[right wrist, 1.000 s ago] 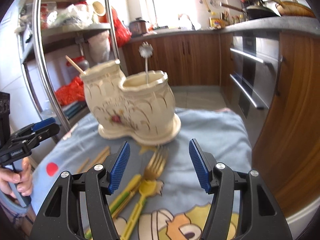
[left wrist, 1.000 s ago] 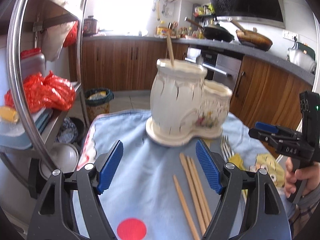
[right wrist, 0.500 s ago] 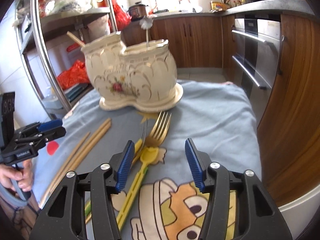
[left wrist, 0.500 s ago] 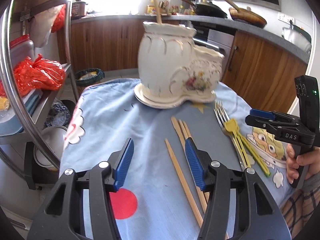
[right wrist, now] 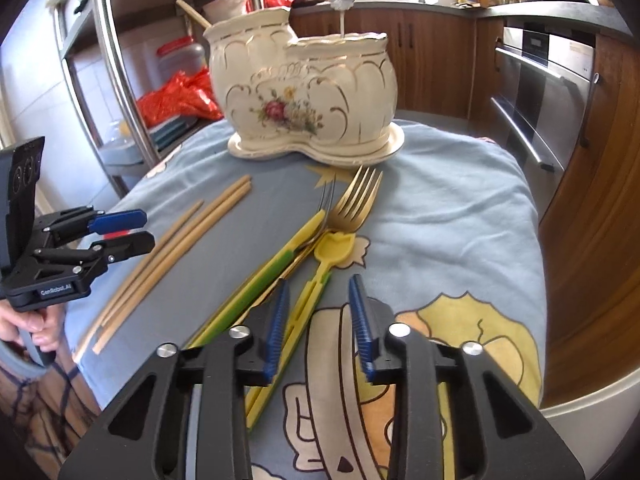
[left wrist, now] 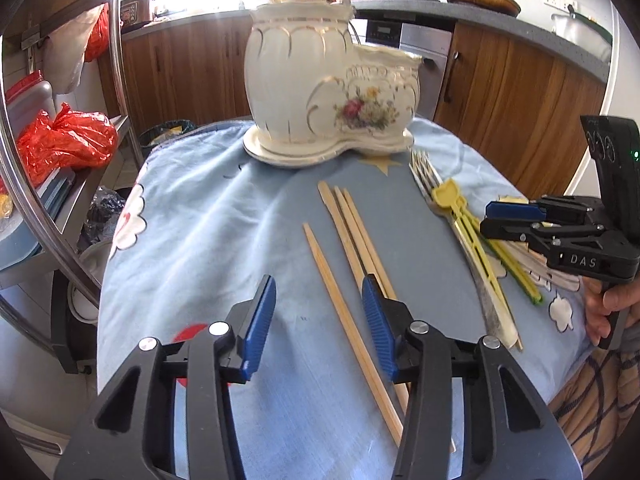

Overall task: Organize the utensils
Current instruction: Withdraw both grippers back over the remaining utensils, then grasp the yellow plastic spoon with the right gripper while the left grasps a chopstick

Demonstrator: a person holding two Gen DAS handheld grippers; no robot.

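Closing both grippers, you are straddling the single pale wooden chopstick point(left wrist: 340, 304) with the left gripper point(left wrist: 318, 322) and the yellow plastic fork handle point(right wrist: 308, 304) with the right gripper point(right wrist: 318, 322), neither clamped yet, so be centring each on the blue cloth point(left wrist: 208, 216).

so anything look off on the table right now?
Nothing damaged or spilled. The chopsticks lie loose and splayed on the cloth, one apart from the rest, and the forks overlap in a heap beside them, outside the ceramic holder.
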